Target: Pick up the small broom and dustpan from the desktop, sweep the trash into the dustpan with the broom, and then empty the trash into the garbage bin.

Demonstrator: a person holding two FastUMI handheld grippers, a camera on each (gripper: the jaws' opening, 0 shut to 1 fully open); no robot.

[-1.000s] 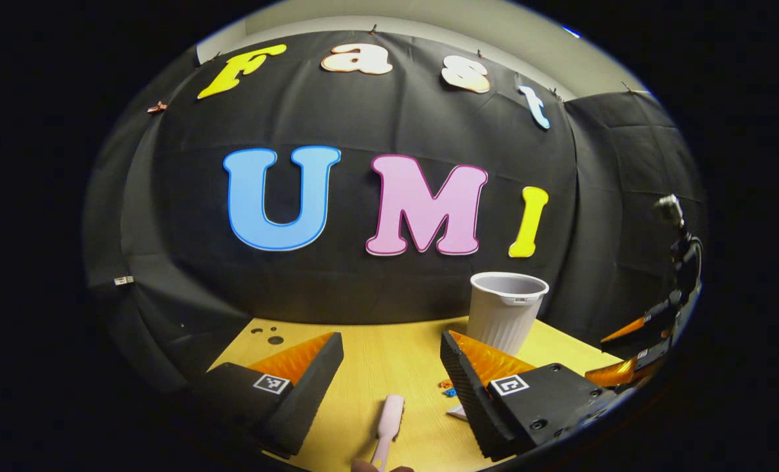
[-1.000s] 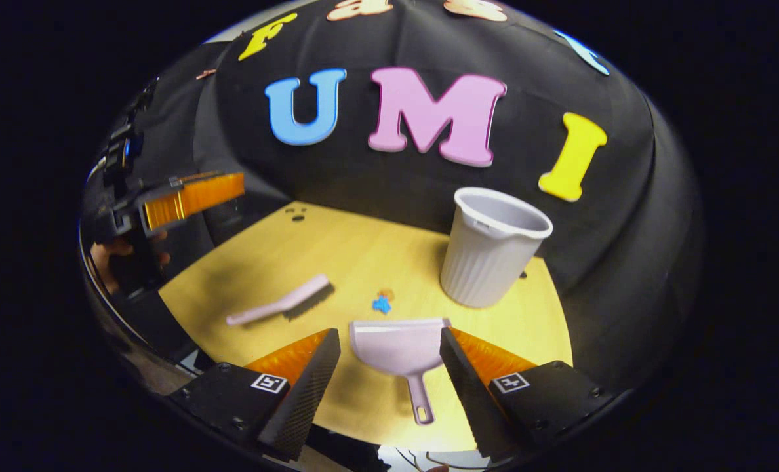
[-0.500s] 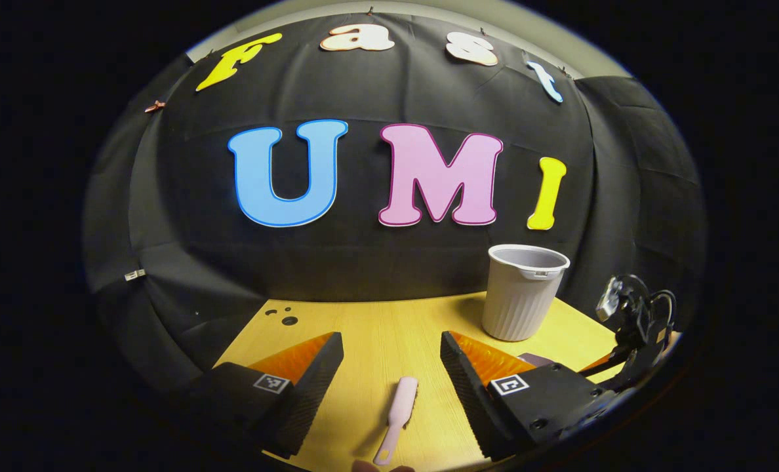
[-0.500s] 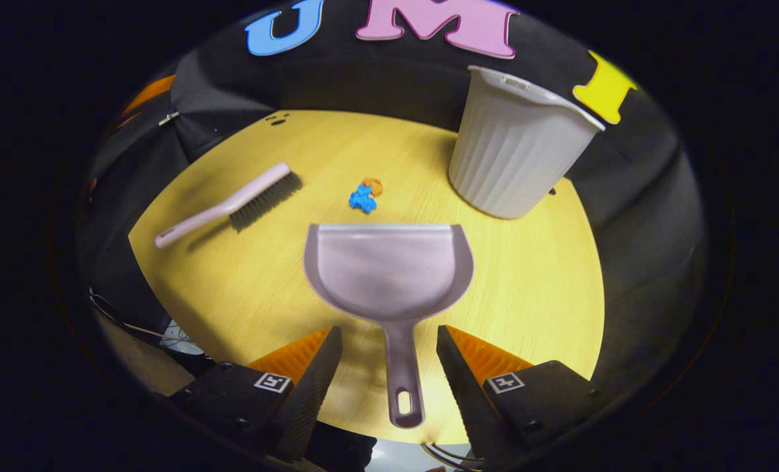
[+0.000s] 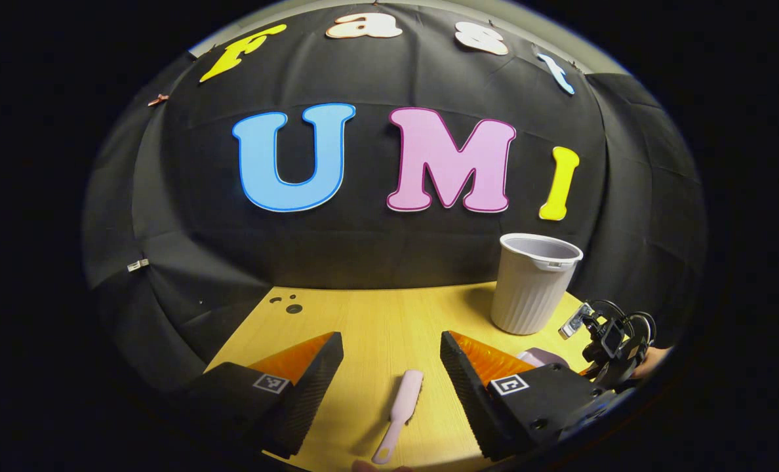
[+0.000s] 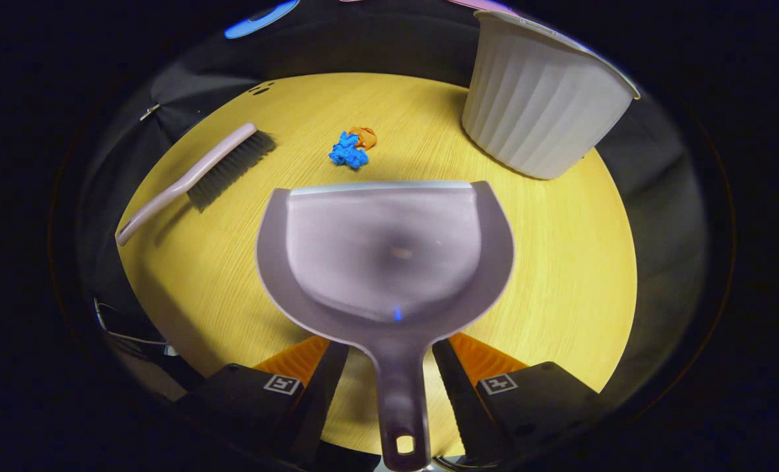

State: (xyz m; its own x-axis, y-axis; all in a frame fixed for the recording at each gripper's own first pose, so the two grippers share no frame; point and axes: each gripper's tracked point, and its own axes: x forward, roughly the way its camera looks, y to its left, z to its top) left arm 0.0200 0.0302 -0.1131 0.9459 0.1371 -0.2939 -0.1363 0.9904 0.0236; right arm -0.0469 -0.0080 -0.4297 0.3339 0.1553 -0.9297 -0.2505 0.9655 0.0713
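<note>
A black cloth wall stood behind one yellow wooden desktop (image 6: 560,262), which carried one broom, one dustpan, one bin and two scraps of trash.

In the right gripper view, the right gripper (image 6: 389,351) sat at 6 o'clock with its two fingers spread, one on either side of the dustpan (image 6: 386,252) handle; gaps showed between fingers and handle, so nothing was pinched. The pan's straight lip faced 12 o'clock. Just beyond that lip lay one blue crumpled scrap (image 6: 347,151) touching one orange scrap (image 6: 364,136). The small broom (image 6: 193,180) lay at 10 o'clock, bristles down, handle running toward 8 o'clock. The single ribbed garbage bin (image 6: 540,111) stood upright at 1 o'clock.

In the left gripper view, the left gripper (image 5: 391,357) hovered with its two fingers wide apart and empty. The broom (image 5: 399,413) lay on the desktop between them at 6 o'clock, untouched. The bin (image 5: 534,282) stood at 3 o'clock, with the other gripper (image 5: 609,344) low beside it at 4 o'clock.
</note>
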